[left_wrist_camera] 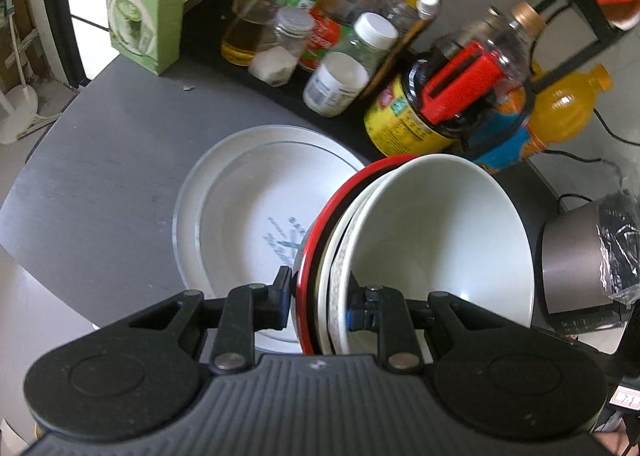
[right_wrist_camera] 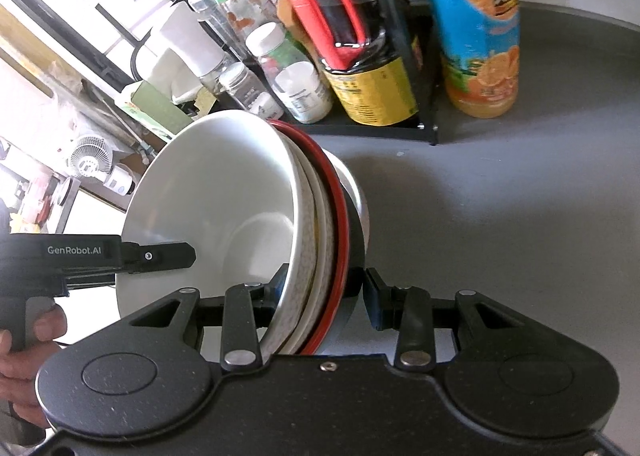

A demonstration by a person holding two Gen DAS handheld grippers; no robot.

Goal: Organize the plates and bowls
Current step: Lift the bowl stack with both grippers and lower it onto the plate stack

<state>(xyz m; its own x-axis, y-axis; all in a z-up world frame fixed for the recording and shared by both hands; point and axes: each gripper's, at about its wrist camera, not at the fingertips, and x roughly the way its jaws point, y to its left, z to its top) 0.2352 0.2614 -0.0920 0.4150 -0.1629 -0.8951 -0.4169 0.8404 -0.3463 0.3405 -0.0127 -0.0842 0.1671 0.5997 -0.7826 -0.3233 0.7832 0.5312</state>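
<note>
A nested stack of bowls hangs tilted above the grey table (left_wrist_camera: 100, 184): a white bowl (left_wrist_camera: 440, 240) (right_wrist_camera: 216, 208) innermost, a patterned bowl around it, and a red-rimmed black bowl (left_wrist_camera: 310, 248) (right_wrist_camera: 340, 216) outermost. My left gripper (left_wrist_camera: 322, 296) is shut on the stack's rims at one side. My right gripper (right_wrist_camera: 325, 292) is shut on the rims at the opposite side. The left gripper (right_wrist_camera: 160, 256) also shows in the right wrist view, one finger inside the white bowl. Beneath the stack, white plates (left_wrist_camera: 248, 216) with a blue print lie stacked on the table.
A black rack (right_wrist_camera: 400, 128) behind the plates holds sauce bottles and jars (left_wrist_camera: 340, 72). An orange juice bottle (right_wrist_camera: 476, 36) stands beside it. A green box (left_wrist_camera: 140, 4) is at the back left, a grey wrapped appliance (left_wrist_camera: 576, 260) at the right. A hand (right_wrist_camera: 24, 336) holds the left gripper.
</note>
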